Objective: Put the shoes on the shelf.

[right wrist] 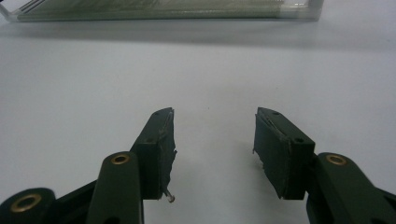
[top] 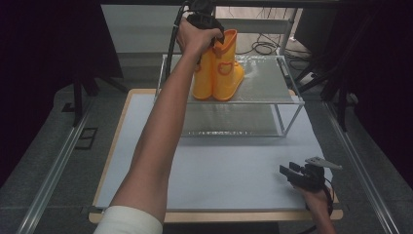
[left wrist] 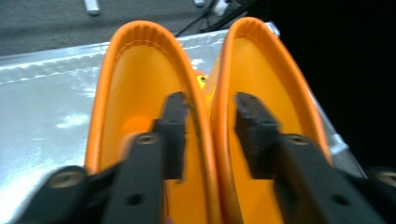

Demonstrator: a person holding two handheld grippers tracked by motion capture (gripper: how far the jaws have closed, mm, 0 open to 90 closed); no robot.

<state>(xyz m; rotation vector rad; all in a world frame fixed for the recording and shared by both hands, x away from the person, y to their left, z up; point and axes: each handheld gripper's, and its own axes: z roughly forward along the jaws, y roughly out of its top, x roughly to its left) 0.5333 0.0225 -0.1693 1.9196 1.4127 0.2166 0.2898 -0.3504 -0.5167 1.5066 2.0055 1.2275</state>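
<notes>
Glossy orange rubber-like boots (top: 220, 68), shiny metal shelf (top: 265, 80), matt table (top: 234, 161)

Right gripper (right wrist: 215, 154) gapes over bare table (right wrist: 93, 79); rack (right wrist: 159, 11) beyond.

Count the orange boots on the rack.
2. Left boot and right boot stand upright side by side, touching, on the top shelf of the rack. None seen elsewhere.

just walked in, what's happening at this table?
A person works two handheld grippers. The left gripper is at the tops of a pair of orange rain boots standing on the upper shelf of a clear rack, one jaw inside each boot with the two inner walls between them; the pads do not press. The right gripper rests open over the white tabletop, holding nothing.
</notes>
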